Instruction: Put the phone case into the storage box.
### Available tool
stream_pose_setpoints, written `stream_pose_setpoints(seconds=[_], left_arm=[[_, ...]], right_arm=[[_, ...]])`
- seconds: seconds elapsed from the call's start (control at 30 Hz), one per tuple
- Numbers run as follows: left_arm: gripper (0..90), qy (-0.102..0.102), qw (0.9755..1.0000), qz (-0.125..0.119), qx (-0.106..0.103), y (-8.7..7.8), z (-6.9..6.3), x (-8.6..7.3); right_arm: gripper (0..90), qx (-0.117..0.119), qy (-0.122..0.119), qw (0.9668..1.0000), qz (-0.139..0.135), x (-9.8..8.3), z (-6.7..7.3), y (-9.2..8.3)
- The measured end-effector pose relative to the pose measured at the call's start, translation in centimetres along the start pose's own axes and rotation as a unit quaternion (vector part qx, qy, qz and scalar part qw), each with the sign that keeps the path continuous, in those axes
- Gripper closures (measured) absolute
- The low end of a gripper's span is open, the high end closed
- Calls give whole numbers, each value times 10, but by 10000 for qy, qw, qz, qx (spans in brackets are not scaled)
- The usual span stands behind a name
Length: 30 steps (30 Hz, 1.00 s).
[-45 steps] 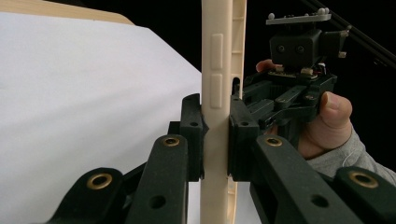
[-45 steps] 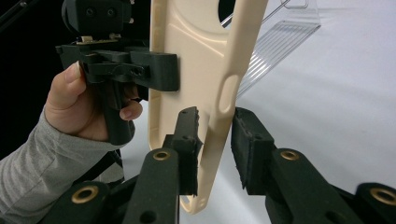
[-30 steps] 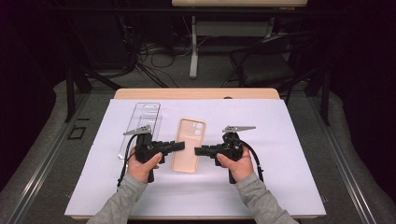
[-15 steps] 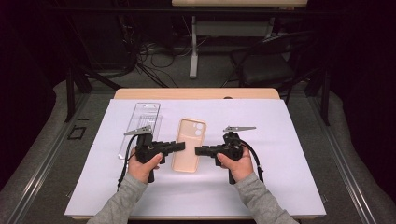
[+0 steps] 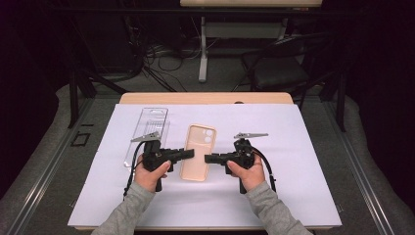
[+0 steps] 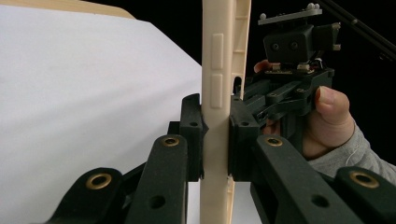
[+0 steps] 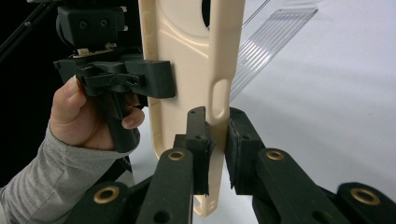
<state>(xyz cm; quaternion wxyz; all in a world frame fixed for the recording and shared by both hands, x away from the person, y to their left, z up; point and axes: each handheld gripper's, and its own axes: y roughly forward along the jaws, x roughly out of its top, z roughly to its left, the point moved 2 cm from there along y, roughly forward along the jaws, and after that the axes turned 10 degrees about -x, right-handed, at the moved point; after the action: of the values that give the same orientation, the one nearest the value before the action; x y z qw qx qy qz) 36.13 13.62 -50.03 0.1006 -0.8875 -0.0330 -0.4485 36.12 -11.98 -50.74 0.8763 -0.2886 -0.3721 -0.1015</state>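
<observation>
Both hand-held grippers (image 5: 188, 154) (image 5: 209, 158) clamped on phone case (image 5: 197, 152) edges.

Dark room, grey floor (image 5: 44, 171), tangled cables (image 5: 156, 54).

Clear plastic tray (image 5: 148, 132) on white sheet (image 5: 303, 161); black chair (image 5: 279, 68) beyond.

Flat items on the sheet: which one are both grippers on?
The beige phone case: left gripper and right gripper grip its long edges. The clear plastic tray lies beside it, ungripped.
</observation>
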Motion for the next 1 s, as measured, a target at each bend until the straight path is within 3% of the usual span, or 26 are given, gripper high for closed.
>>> stream_pose_setpoints(seconds=[0.57,1.0], left_arm=[[785,20,10000,-43,20,0,0,1],[638,58,9999,-62,128,-1,-2,2]], right_arm=[[815,-13,-36,9999,-99,0,1,-1],[815,-98,-3,9998,-153,1,-2,-4]])
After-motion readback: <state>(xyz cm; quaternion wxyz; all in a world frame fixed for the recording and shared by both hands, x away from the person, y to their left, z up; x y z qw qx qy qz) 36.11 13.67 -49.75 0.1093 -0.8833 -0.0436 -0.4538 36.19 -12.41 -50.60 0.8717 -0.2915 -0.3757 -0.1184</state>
